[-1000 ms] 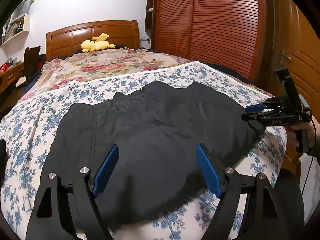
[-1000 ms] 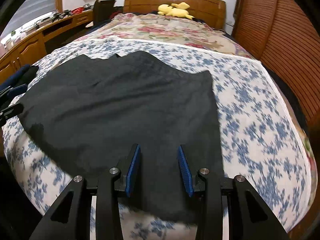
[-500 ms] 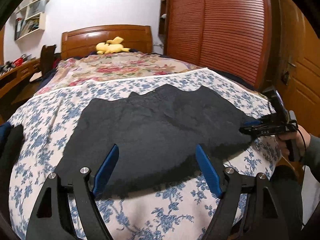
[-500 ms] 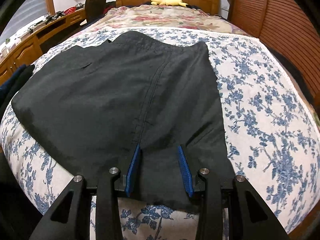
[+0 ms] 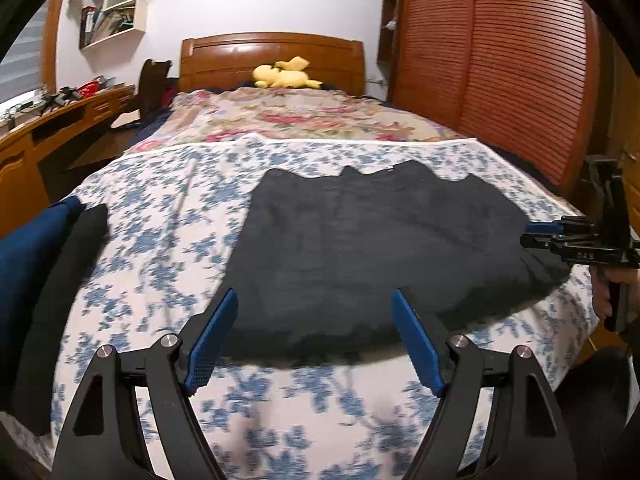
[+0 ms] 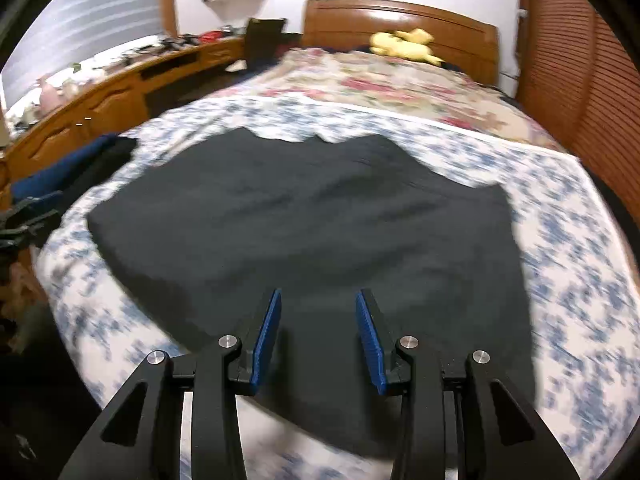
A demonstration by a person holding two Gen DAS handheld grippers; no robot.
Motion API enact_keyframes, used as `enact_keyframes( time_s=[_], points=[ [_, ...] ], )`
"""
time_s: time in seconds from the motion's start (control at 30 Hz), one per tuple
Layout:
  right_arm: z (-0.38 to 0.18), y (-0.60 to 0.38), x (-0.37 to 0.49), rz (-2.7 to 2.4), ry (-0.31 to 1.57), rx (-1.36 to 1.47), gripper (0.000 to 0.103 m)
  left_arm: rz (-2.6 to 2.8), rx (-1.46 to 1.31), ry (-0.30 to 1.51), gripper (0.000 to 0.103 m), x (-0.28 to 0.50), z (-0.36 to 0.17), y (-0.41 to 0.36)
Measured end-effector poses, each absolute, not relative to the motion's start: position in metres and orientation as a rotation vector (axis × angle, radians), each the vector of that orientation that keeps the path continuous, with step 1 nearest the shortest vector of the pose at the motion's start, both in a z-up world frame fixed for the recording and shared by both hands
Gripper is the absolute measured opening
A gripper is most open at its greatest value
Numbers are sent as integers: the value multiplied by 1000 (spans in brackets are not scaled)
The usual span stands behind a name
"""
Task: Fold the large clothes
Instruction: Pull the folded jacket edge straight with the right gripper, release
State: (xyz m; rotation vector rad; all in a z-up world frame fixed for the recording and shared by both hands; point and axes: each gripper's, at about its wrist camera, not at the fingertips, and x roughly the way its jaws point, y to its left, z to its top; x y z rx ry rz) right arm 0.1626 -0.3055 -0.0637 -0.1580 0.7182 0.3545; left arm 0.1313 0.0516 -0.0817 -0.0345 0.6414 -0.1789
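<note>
A large black garment [image 5: 372,248] lies spread flat on the blue-flowered bedsheet [image 5: 160,240]; it also shows in the right wrist view [image 6: 312,232]. My left gripper [image 5: 316,336] is open and empty, above the garment's near edge. My right gripper [image 6: 318,332] is open and empty, just above the garment's near hem. The right gripper also shows in the left wrist view [image 5: 532,236] at the garment's right corner.
Folded dark blue and black clothes [image 5: 36,280] lie at the bed's left edge. A yellow plush toy [image 5: 286,76] sits by the wooden headboard [image 5: 272,56]. A wooden desk [image 5: 52,128] stands left, a slatted wardrobe [image 5: 500,60] right.
Both grippers have drawn back and risen from the garment. The left wrist view has swung left, revealing the folded clothes. Both stayed open.
</note>
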Motion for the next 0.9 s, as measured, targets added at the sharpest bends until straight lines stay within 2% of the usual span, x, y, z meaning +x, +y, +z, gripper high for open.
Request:
enact_keyframes(
  time_s=[0.17, 0.43, 0.9],
  points=[
    [-78, -262, 178, 433, 724, -190, 40, -123, -38, 656, 80, 135, -88, 71],
    [-110, -251, 206, 416, 816, -261, 40, -65, -46, 695, 80, 146, -100, 86],
    [-114, -268, 190, 408, 742, -259, 40, 4, -50, 803, 80, 167, -140, 90]
  ],
)
